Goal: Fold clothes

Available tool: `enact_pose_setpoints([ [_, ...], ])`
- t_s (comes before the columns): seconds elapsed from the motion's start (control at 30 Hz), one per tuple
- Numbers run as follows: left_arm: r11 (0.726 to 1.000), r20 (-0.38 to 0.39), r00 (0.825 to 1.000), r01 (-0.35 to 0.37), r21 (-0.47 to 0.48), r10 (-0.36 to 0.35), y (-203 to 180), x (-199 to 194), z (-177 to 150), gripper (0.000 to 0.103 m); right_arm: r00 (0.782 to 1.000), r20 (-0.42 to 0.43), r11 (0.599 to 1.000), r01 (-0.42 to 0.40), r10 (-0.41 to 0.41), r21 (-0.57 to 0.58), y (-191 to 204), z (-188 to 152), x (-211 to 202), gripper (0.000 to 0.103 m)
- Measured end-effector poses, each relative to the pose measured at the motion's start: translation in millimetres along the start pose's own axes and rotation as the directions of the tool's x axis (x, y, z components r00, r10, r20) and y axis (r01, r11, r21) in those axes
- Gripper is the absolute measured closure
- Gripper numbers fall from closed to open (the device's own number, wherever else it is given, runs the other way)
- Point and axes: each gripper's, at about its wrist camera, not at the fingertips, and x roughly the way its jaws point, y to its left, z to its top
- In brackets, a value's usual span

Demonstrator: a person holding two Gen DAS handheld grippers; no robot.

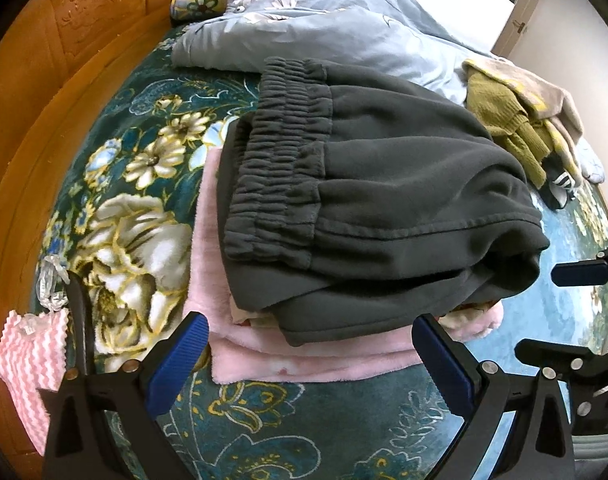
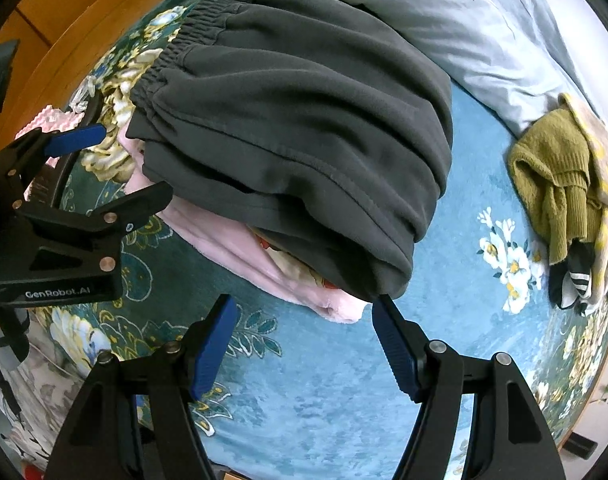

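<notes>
Dk grey trousers (image 1: pixel 368 200), folded, lay atop pink fleece (image 1: pixel 304 356) stack on floral bed cover (image 1: pixel 143 168). Left gripper (image 1: pixel 308 354) & right gripper (image 2: pixel 304 340): jaws wide, empty, near stack's near edge. Olive sweater (image 2: pixel 556 176) heap far right.

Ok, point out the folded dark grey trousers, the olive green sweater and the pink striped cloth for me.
Dark grey trousers (image 1: pixel 404 184): left wrist view, on the smooth top panel below the elastic waistband.
Olive green sweater (image 2: pixel 552 164): right wrist view, on the knitted body.
Pink striped cloth (image 1: pixel 25 364): left wrist view, on its middle stripes.
</notes>
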Motion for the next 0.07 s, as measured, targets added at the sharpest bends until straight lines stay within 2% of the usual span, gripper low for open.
enact_pose_setpoints([
  [0.07,1.0,-0.002,1.0,0.008,-0.004,-0.008,-1.4,-1.1,-0.1,0.0,1.0,-0.002,1.0,0.003,-0.003,-0.008,0.5,-0.3,0.8,0.032],
])
